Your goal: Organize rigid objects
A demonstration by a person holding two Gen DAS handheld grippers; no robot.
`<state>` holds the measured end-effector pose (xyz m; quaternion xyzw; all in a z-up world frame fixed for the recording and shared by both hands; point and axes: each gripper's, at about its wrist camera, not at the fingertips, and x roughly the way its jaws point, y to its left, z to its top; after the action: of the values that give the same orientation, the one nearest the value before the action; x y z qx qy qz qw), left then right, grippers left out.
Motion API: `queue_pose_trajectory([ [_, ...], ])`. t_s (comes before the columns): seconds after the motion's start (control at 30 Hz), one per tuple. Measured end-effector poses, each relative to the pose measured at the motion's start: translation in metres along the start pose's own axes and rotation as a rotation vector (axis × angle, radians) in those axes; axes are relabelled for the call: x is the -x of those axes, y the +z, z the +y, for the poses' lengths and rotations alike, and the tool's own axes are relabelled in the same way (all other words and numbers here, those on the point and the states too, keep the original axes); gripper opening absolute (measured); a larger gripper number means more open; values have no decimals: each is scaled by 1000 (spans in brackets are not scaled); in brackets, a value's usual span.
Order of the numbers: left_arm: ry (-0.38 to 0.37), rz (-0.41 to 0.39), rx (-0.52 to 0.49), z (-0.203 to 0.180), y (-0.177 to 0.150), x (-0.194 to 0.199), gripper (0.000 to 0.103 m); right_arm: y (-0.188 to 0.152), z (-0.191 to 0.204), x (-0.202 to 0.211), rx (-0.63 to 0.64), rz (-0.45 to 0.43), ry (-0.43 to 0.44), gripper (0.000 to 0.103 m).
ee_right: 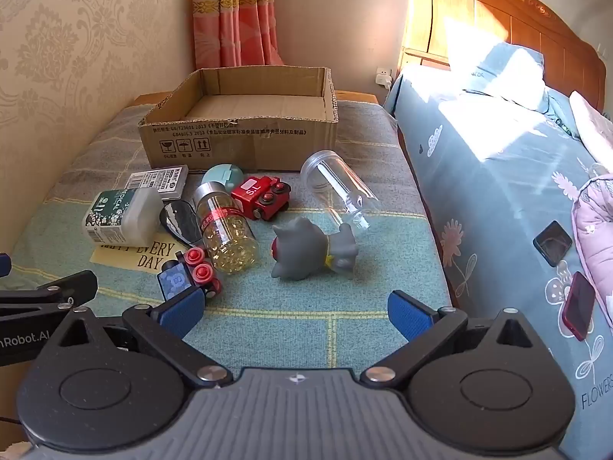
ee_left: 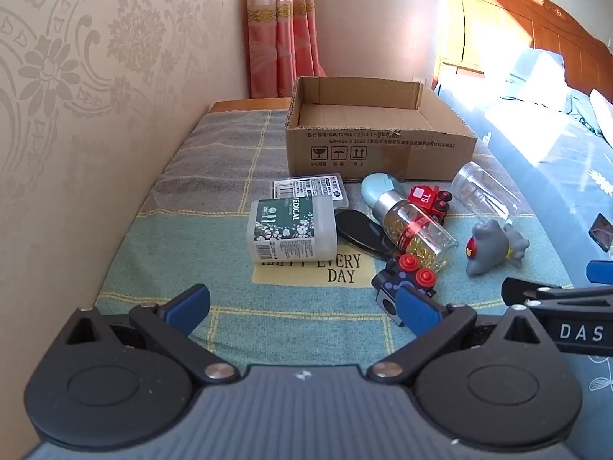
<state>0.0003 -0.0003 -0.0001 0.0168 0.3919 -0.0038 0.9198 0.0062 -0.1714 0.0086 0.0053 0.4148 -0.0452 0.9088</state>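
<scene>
An open cardboard box (ee_left: 379, 153) (ee_right: 237, 142) stands at the far end of the checked cloth. In front of it lie a green medical bottle (ee_left: 291, 230) (ee_right: 122, 216), a flat white case (ee_left: 310, 189) (ee_right: 159, 182), a capsule bottle (ee_left: 415, 228) (ee_right: 226, 230), a red toy train (ee_left: 427, 197) (ee_right: 262, 197), a blue toy car with red wheels (ee_left: 406, 283) (ee_right: 187, 276), a grey figure (ee_left: 494, 247) (ee_right: 314, 249) and a clear tube (ee_left: 484, 193) (ee_right: 337, 191). My left gripper (ee_left: 302, 306) is open and empty, near the blue car. My right gripper (ee_right: 295, 312) is open and empty, short of the grey figure.
A black oval object (ee_left: 362, 232) (ee_right: 180, 220) lies under the capsule bottle. A wallpapered wall (ee_left: 76, 115) runs along the left. A bed (ee_right: 517, 191) with a red phone (ee_right: 578, 306) borders the right. The other gripper shows at each view's edge.
</scene>
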Motion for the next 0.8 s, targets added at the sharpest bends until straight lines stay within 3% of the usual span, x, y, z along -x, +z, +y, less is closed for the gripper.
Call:
queue_pose_trajectory([
  [0.8, -12, -14, 13, -2, 2, 5, 102, 2, 0, 1, 3, -4, -6, 103],
])
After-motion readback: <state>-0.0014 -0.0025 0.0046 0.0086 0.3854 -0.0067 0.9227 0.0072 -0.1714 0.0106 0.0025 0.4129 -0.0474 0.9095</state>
